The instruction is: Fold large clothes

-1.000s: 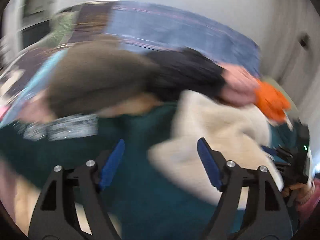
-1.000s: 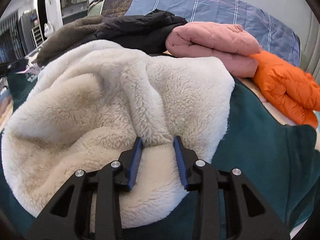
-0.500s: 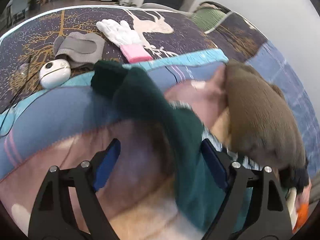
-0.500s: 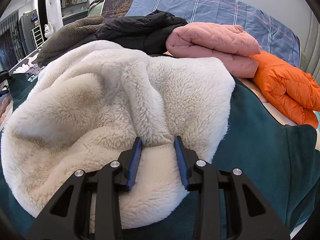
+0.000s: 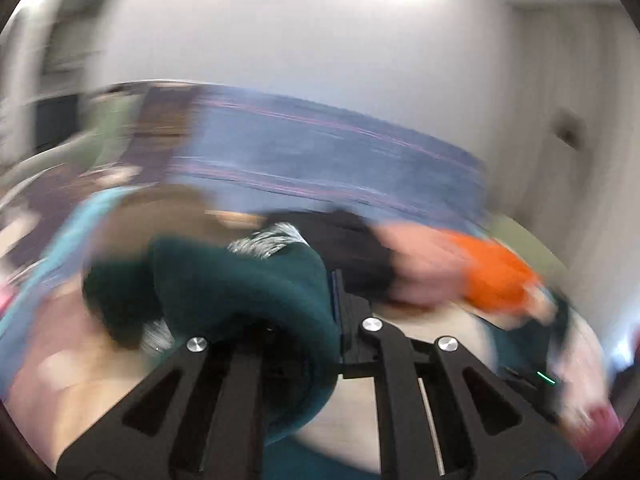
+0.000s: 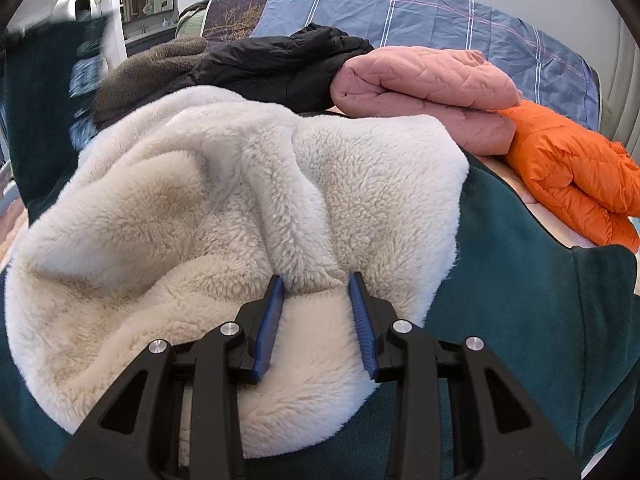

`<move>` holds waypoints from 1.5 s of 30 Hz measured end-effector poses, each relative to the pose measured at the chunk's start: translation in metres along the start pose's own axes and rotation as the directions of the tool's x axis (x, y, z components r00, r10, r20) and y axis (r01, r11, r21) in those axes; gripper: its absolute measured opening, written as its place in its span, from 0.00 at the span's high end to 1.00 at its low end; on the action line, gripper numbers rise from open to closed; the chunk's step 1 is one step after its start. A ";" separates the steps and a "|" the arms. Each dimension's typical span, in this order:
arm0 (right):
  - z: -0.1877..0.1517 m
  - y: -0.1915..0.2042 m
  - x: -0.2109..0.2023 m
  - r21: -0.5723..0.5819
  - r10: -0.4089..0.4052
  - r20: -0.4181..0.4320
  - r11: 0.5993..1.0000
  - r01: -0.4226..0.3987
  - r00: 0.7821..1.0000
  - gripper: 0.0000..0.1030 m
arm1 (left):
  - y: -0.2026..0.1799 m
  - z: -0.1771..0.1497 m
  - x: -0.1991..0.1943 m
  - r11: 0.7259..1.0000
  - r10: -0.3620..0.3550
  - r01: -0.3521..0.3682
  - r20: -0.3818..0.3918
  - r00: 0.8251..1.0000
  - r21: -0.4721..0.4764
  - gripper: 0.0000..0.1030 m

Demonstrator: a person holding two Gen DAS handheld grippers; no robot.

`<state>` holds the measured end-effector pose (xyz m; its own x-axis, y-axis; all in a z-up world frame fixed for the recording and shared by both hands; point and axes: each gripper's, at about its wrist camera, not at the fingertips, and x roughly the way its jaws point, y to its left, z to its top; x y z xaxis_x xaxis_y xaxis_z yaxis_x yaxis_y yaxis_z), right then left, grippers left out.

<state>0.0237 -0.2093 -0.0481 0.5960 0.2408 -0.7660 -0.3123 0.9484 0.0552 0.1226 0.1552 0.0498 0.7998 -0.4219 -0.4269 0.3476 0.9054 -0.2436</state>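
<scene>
A dark green jacket with cream fleece lining (image 6: 240,200) lies spread on the bed; its green outer side (image 6: 520,300) shows at the right. My right gripper (image 6: 316,312) is shut on a fold of the cream fleece, pads pressing it from both sides. In the blurred left wrist view my left gripper (image 5: 320,312) is shut on the jacket's green sleeve (image 5: 248,292), which bulges over the fingers and is lifted. The lifted sleeve also shows at the right wrist view's far left (image 6: 40,100).
Folded clothes line the back of the bed: a brown fleece (image 6: 152,64), a black jacket (image 6: 280,64), a pink quilted one (image 6: 424,92) and an orange puffer (image 6: 572,176). A blue striped bedcover (image 6: 440,16) lies behind them, with a wall beyond.
My left gripper was open over the green sleeve; it has shut on the sleeve and swung up and right with it. The right gripper has kept its hold on the fleece.
</scene>
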 end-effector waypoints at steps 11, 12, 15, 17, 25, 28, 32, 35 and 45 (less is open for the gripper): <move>0.001 -0.051 -0.065 0.224 0.129 0.025 0.966 -0.131 0.991 0.42 | -0.100 -0.092 0.051 0.945 -0.146 0.231 -0.330 0.933 0.233 0.53; 0.005 -0.051 -0.065 0.228 0.136 0.021 0.964 -0.137 0.991 0.41 | -0.095 -0.093 0.047 0.951 -0.132 0.211 -0.319 0.938 0.228 0.52; 0.014 -0.053 -0.064 0.273 0.188 0.038 0.943 -0.192 0.981 0.34 | -0.082 -0.096 0.034 0.964 -0.093 0.160 -0.294 0.951 0.211 0.48; 0.015 -0.060 -0.058 0.340 0.226 0.023 0.914 -0.220 0.974 0.31 | -0.078 -0.096 0.028 0.972 -0.067 0.127 -0.283 0.957 0.197 0.46; -0.023 -0.063 -0.054 0.452 0.407 -0.052 0.824 -0.342 0.912 0.31 | -0.020 -0.121 -0.018 0.987 0.151 -0.137 -0.174 0.973 0.089 0.38; -0.029 -0.063 -0.071 0.449 0.430 -0.012 0.809 -0.379 0.903 0.27 | 0.006 -0.129 -0.027 0.974 0.226 -0.223 -0.187 0.956 0.037 0.36; -0.024 -0.065 -0.089 0.436 0.422 0.049 0.806 -0.400 0.905 0.17 | 0.043 -0.134 -0.027 0.945 0.306 -0.325 -0.250 0.919 -0.035 0.35; -0.018 -0.070 -0.081 0.498 0.412 0.060 0.777 -0.385 0.909 0.08 | 0.063 -0.137 -0.024 0.943 0.267 -0.312 -0.295 0.917 -0.114 0.35; 0.016 -0.074 -0.056 0.563 0.346 0.070 0.761 -0.323 0.936 0.91 | 0.065 -0.143 0.013 0.923 0.330 -0.380 -0.384 0.862 -0.059 0.37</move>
<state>0.0255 -0.2900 0.0009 0.5013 0.5676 -0.6531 -0.0136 0.7598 0.6500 0.0857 0.2016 -0.0956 0.6166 -0.0827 -0.7829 -0.0121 0.9933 -0.1145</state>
